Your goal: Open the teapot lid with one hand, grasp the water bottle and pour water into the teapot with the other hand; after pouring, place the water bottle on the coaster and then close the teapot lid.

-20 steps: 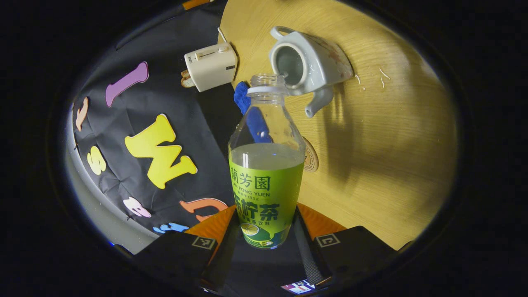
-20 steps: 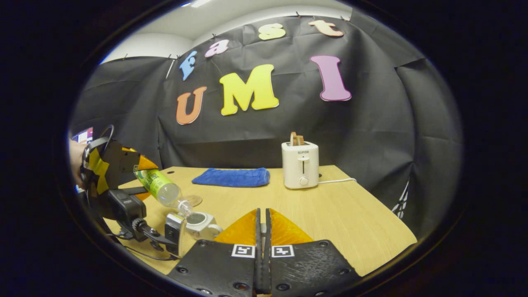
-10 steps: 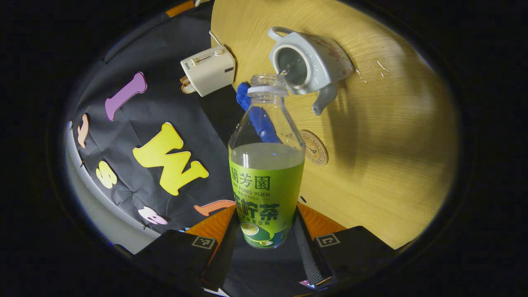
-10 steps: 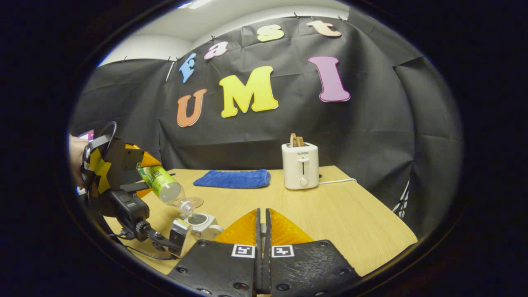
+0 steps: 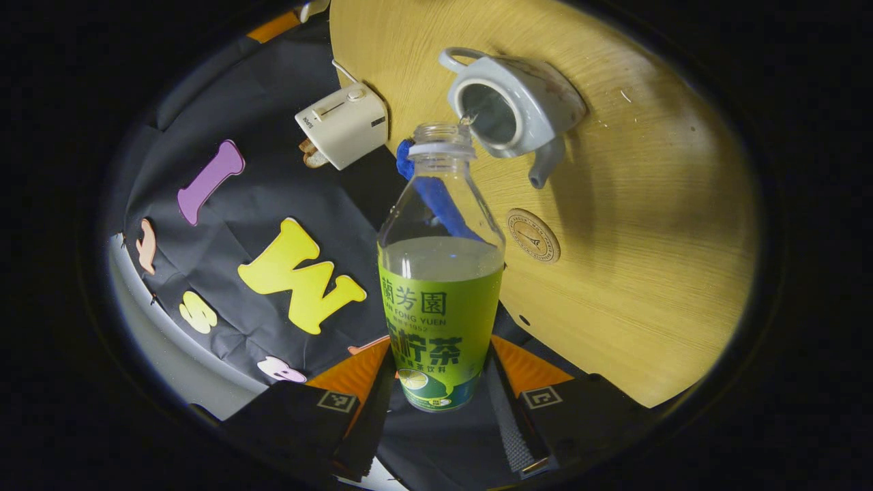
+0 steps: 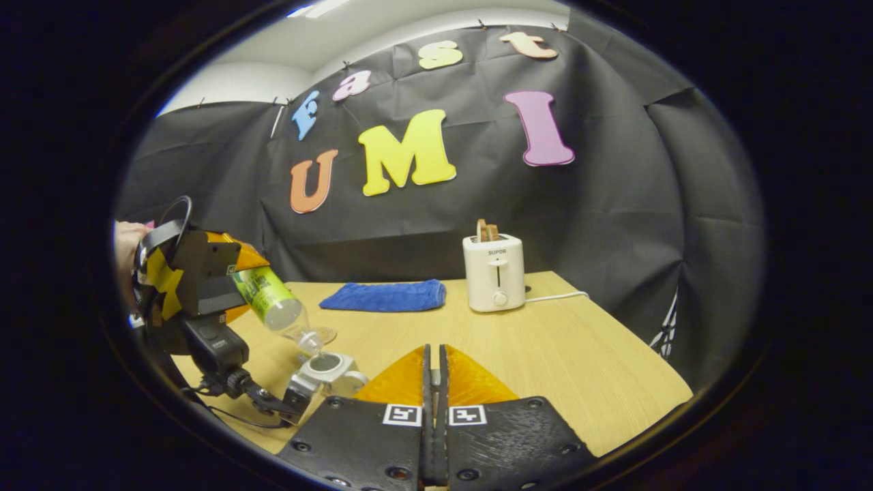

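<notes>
The water bottle is pinched by its lower, labelled body between the fingers of the left gripper, one finger pressed to each side. In the right gripper view the same bottle is seen tilted mouth-down, held by the left gripper with a hand behind it. The uncapped mouth is placed just above the rim of the open teapot, and a thin thread of liquid is seen at the mouth, directed into the opening. Pale liquid is observed inside the bottle, level with the top edge of the label. The teapot stands on the desk with its lid off; its spout is turned toward the round coaster, which lies on the desk just beside it and bears nothing. The lid itself cannot be made out. The fingers of the right gripper are pressed together with only a thin seam between them; whether anything is held at their tips cannot be told. A folded blue towel and a white toaster, with bread in its slot, stand at the far edge of the desk, well apart from the teapot.
</notes>
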`<act>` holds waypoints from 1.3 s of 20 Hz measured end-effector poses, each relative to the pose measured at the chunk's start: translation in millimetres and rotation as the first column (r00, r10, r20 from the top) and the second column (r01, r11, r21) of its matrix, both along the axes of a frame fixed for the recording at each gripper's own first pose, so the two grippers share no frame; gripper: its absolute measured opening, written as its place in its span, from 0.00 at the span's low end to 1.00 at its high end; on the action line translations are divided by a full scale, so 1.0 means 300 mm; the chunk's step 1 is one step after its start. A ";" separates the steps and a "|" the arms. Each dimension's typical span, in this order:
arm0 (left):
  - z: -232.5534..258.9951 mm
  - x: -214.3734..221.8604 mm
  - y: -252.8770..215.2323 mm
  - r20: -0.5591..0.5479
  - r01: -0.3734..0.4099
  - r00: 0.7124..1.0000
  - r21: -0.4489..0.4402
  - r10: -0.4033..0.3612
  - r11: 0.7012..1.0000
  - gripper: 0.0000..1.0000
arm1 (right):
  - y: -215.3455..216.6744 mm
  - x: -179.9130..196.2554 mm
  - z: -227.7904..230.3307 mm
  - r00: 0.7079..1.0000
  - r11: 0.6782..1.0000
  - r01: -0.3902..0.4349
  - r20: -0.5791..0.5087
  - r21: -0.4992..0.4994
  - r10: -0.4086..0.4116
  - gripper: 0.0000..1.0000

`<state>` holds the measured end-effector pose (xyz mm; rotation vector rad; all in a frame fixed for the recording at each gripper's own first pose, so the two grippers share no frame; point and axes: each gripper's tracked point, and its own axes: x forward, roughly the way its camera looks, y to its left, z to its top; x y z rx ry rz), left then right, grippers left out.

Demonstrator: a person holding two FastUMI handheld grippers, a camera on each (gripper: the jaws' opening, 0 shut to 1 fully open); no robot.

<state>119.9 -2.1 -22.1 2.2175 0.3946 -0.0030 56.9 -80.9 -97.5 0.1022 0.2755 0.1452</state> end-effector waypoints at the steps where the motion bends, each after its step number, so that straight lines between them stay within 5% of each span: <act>1: 0.006 0.006 0.002 0.005 0.003 1.000 0.012 -0.003 1.000 0.73 | -0.001 0.000 0.001 1.000 1.000 0.001 0.000 0.002 -0.001 0.00; 14: 0.008 0.023 0.012 0.002 0.019 1.000 0.002 -0.019 1.000 0.72 | -0.009 -0.002 -0.001 1.000 1.000 0.008 -0.002 0.004 -0.008 0.00; 20: -0.047 0.026 0.033 0.023 0.035 0.999 -0.177 -0.032 0.984 0.73 | -0.015 -0.013 0.028 1.000 1.000 0.026 0.004 0.004 -0.026 0.00; 23: -0.125 -0.005 0.056 0.012 0.017 1.000 -0.427 -0.014 0.904 0.73 | -0.004 -0.022 0.043 1.000 1.000 0.026 0.007 -0.014 -0.026 0.00; 26: -0.187 -0.028 0.087 -0.023 -0.048 0.999 -0.685 0.043 0.727 0.72 | 0.014 -0.028 0.070 1.000 0.999 0.024 0.017 -0.029 -0.024 0.00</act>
